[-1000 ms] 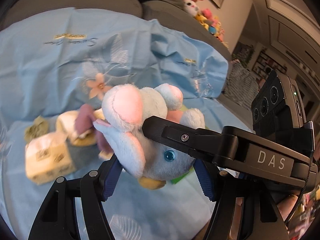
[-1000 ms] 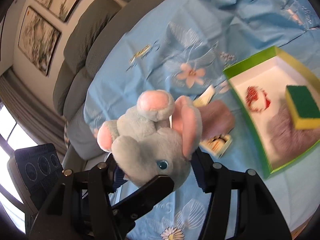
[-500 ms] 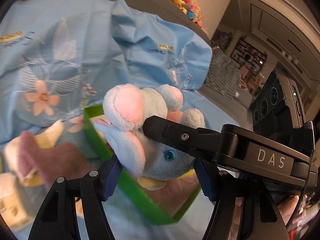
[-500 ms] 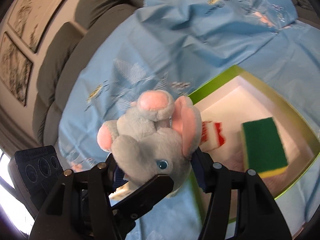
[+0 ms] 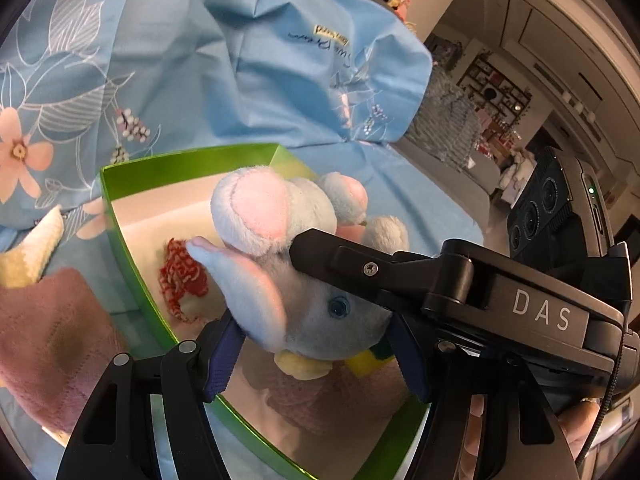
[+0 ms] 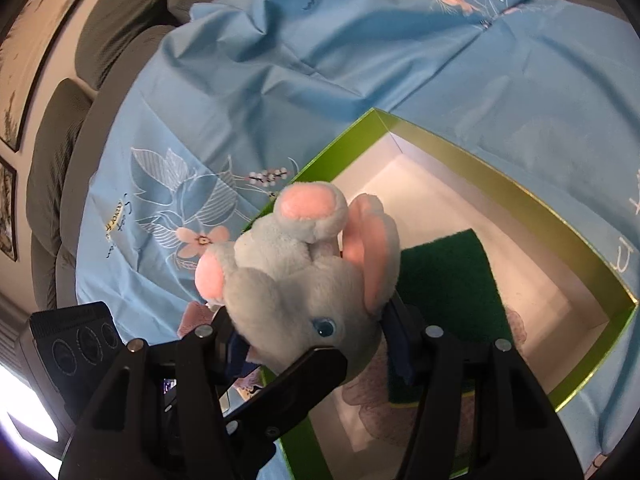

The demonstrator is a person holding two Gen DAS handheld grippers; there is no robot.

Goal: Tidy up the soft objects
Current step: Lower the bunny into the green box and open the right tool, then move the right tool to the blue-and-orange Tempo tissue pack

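A pale blue plush elephant with pink ears is gripped from both sides. My left gripper is shut on its head, and its blue pads press into the cheeks. My right gripper is shut on the same elephant. One black finger of the right gripper crosses the toy's face in the left wrist view. The elephant hangs above an open green box with a white inside. In the box lie a green sponge, a red-and-white knitted piece and a pink cloth.
A light blue flowered sheet covers the sofa under and behind the box. Left of the box lie a pink towel and a cream cloth. Grey sofa cushions rise behind, and shelves and cabinets stand far right.
Both grippers have carried the elephant sideways and down, from above the towels and tissue pack to above the green box. The box now fills the view beneath the toy.
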